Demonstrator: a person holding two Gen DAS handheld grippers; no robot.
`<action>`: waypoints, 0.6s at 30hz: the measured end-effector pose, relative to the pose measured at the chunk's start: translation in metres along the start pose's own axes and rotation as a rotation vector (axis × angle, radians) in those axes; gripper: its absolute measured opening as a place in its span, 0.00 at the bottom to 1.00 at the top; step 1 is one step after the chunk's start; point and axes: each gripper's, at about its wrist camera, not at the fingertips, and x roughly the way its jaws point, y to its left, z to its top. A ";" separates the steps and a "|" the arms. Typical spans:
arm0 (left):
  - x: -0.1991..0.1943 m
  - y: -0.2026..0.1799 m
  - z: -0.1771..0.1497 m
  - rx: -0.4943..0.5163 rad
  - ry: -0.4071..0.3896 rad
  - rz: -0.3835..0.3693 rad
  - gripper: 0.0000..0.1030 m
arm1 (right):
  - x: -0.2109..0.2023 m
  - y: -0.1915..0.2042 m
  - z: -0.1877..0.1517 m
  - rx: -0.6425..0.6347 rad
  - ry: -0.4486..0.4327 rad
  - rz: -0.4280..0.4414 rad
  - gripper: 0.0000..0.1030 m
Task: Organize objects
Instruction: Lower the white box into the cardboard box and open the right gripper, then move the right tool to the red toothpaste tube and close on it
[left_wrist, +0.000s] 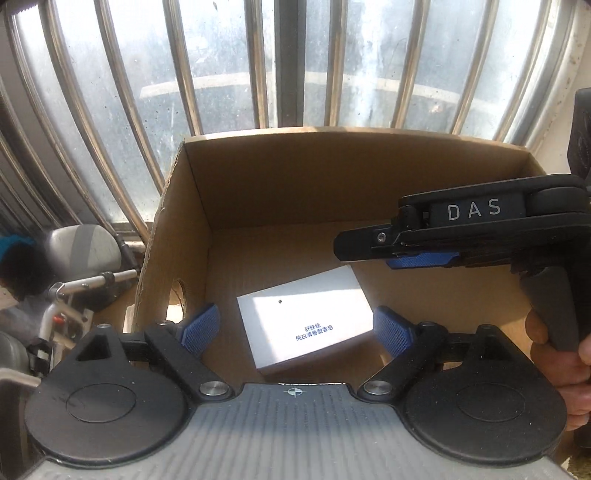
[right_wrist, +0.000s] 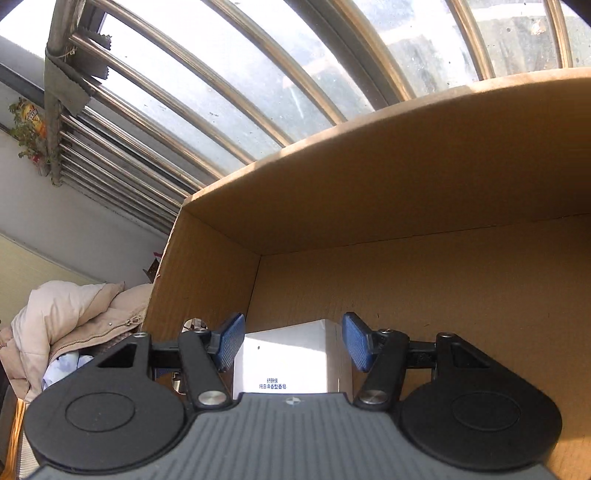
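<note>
A white soap box (left_wrist: 304, 315) with blue print lies flat on the floor of an open cardboard box (left_wrist: 280, 177). My left gripper (left_wrist: 297, 326) is open above it, its blue pads wide on either side, not touching. My right gripper (right_wrist: 293, 341) is open too, inside the cardboard box (right_wrist: 406, 192), with the soap box (right_wrist: 291, 363) below and between its pads, apart from them. In the left wrist view the right gripper (left_wrist: 369, 253) reaches in from the right, above the soap box.
A barred window (left_wrist: 280, 62) stands right behind the cardboard box. A grey chair and metal frame (left_wrist: 81, 273) are at the left. In the right wrist view a beige padded coat (right_wrist: 70, 325) lies left of the box.
</note>
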 end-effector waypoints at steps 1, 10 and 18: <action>-0.009 0.000 -0.002 -0.009 -0.012 -0.015 0.88 | -0.013 0.001 -0.002 -0.005 -0.026 0.004 0.62; -0.135 -0.012 -0.058 0.035 -0.208 -0.221 0.93 | -0.179 0.031 -0.103 -0.181 -0.305 0.140 0.77; -0.203 -0.029 -0.181 0.209 -0.434 -0.364 1.00 | -0.256 -0.002 -0.257 -0.181 -0.504 0.179 0.86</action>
